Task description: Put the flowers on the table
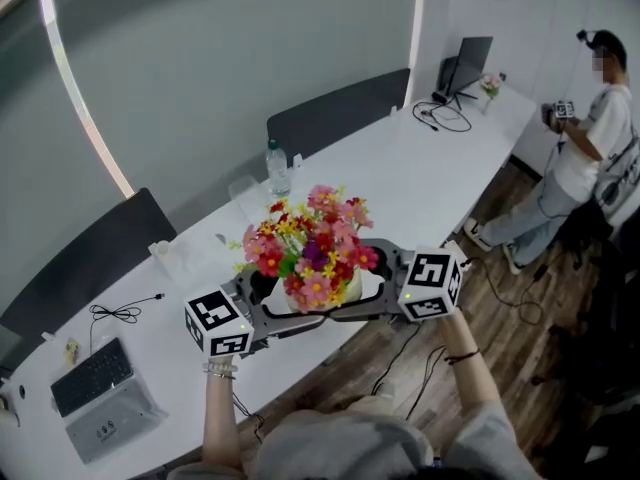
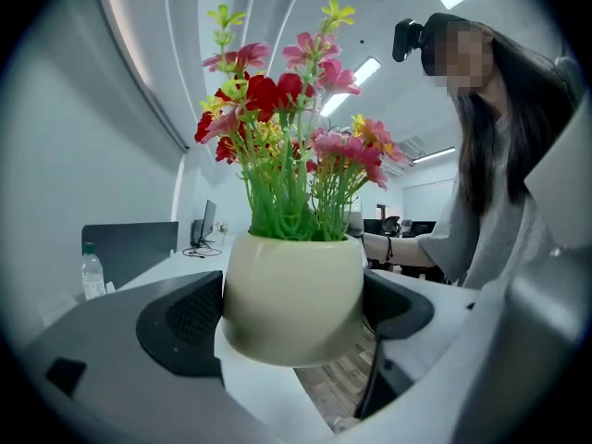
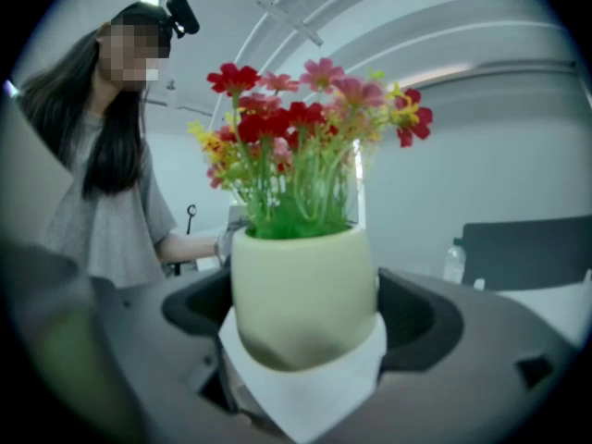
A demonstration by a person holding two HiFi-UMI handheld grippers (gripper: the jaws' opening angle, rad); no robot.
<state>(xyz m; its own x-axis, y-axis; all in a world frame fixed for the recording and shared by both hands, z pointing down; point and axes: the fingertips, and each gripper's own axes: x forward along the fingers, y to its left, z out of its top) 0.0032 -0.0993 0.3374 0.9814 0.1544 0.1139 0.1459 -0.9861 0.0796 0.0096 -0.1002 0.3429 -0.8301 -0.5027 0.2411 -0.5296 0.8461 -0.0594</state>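
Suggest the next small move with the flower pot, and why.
Probably carry the flower pot forward over the table, then lower it. The left tongs and right tongs both clamp it. It hangs in the air at the table's near edge, with floor showing beneath, so letting go here looks risky.

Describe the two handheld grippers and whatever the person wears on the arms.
The left gripper and right gripper match: smooth grey shells with black curved jaw pads. Each carries a white cube printed with black square markers. Black cables trail below. The sleeves are short and grey; a dark band circles the right wrist, a pale band the left.
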